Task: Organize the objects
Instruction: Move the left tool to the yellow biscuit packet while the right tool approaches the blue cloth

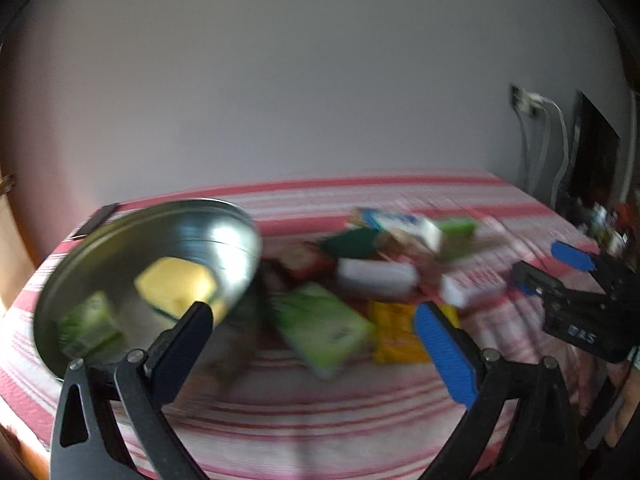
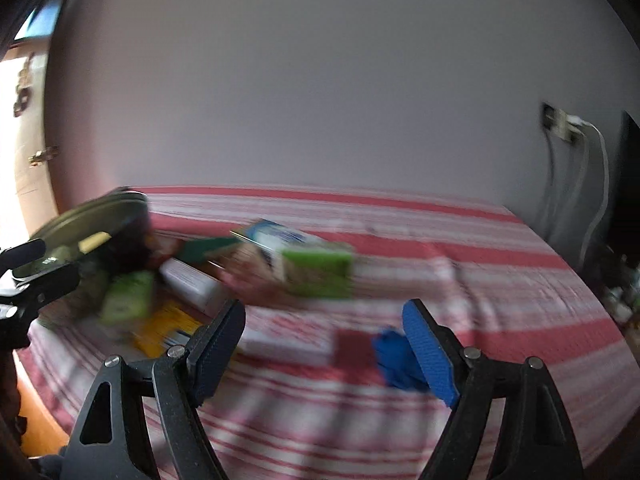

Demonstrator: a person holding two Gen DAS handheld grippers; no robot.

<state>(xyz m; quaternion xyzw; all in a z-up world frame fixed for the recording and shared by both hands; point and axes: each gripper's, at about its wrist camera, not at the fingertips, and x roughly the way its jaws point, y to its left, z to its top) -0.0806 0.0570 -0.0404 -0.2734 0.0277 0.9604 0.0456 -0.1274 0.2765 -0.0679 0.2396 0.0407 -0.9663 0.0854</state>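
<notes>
Early in the sorting: yellow sponge (image 1: pixel 176 286) and green packet (image 1: pixel 88 326) already in metal bowl (image 1: pixel 120 236); pile of boxes (image 1: pixel 360 272) left on striped cloth (image 1: pixel 320 400). Left gripper (image 1: pixel 316 320) and right gripper (image 2: pixel 324 328) gaping, empty.

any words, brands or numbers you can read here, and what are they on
"DAS", white letters on the black body of the right gripper as the left wrist view shows it; blurred, so the reading is unsure.
Print on the blue-and-white box: too blurred to read.
Print on the green box and the yellow packet: too blurred to read.
Nothing else legible in either view.
</notes>
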